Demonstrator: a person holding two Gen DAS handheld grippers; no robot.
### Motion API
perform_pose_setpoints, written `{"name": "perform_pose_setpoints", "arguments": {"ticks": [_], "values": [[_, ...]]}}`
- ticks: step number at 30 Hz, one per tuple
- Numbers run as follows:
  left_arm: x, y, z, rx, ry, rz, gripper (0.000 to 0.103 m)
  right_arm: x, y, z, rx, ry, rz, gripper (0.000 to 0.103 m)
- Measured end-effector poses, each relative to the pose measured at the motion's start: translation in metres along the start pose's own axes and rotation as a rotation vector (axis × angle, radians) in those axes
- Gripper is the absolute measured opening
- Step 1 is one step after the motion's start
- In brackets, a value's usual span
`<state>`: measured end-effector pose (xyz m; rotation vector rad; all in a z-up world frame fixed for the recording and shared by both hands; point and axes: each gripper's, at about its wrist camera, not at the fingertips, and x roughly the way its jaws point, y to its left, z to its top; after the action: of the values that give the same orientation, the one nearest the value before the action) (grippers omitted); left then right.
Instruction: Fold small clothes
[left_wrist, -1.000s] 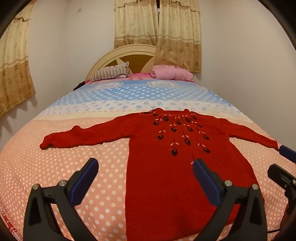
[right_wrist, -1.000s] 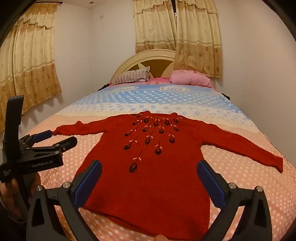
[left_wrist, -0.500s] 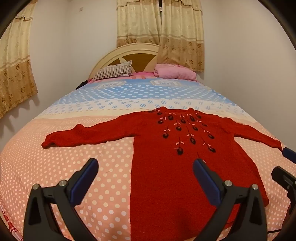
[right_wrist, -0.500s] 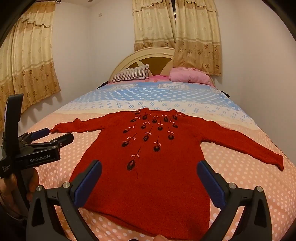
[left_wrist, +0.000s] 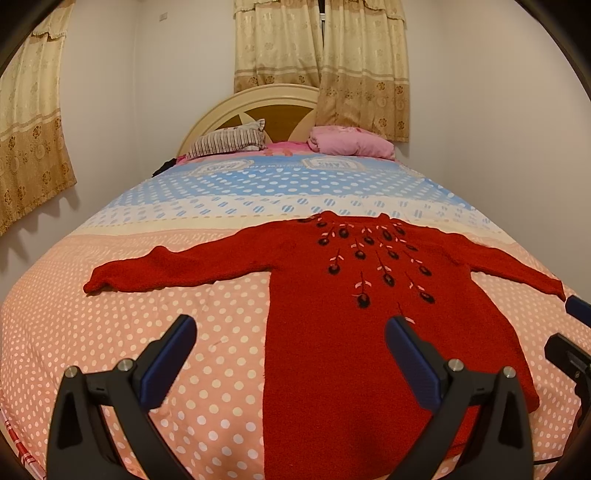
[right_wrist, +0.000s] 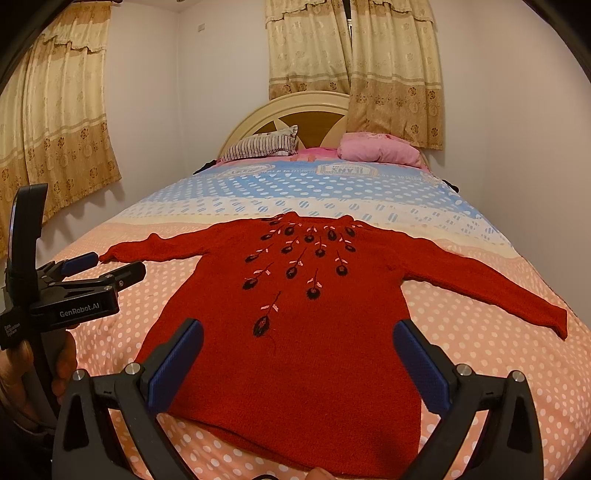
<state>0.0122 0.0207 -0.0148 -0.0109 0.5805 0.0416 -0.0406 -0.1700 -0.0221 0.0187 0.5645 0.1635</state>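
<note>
I see the red knitted sweater (right_wrist: 295, 332) lying flat, front up, on the near half of the bed (right_wrist: 480, 354), both sleeves spread out to the sides and its hem toward me; dark embroidered flowers with pink leaves fan down from the neckline. My left gripper (left_wrist: 291, 350) hangs over the hem end, its blue-padded jaws wide apart and holding nothing, one finger above the polka-dot bedspread (left_wrist: 147, 332) and the other above the sweater's body. My right gripper (right_wrist: 297, 352) is likewise spread wide and empty, both fingers above the lower body of the sweater. From the right view, the left gripper sits off to the side near the sleeve cuff. Beyond, a striped pillow (right_wrist: 262, 144) and a pink pillow (right_wrist: 376, 149) rest against the headboard (right_wrist: 295, 107), with patterned curtains (right_wrist: 354, 55) behind.
</note>
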Motion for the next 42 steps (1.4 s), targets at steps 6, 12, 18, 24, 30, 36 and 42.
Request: {"name": "perform_pose_setpoints", "arguments": {"ticks": [6, 12, 18, 24, 30, 36, 42], "values": [[0.001, 0.002, 0.001, 0.005, -0.002, -0.001, 0.103, 0.001, -0.003, -0.001, 0.005, 0.003, 0.0, 0.102], [0.003, 0.001, 0.001, 0.006, -0.003, 0.0, 0.103, 0.004, -0.005, -0.001, 0.011, 0.013, -0.002, 0.102], [0.006, 0.004, 0.003, 0.001, 0.004, 0.002, 0.103, 0.008, -0.004, -0.002, 0.008, 0.02, -0.003, 0.102], [0.007, 0.006, 0.001, -0.003, 0.005, 0.004, 0.103, 0.012, -0.004, -0.002, 0.008, 0.028, -0.005, 0.102], [0.008, 0.008, 0.0, -0.007, 0.007, 0.007, 0.103, 0.015, -0.004, 0.0, 0.006, 0.033, -0.005, 0.102], [0.01, 0.009, -0.001, -0.009, 0.008, 0.008, 0.103, 0.018, -0.003, 0.002, 0.004, 0.038, -0.009, 0.102], [0.016, 0.015, -0.001, -0.025, 0.026, 0.01, 0.103, 0.023, -0.007, 0.004, 0.008, 0.038, -0.017, 0.102]]}}
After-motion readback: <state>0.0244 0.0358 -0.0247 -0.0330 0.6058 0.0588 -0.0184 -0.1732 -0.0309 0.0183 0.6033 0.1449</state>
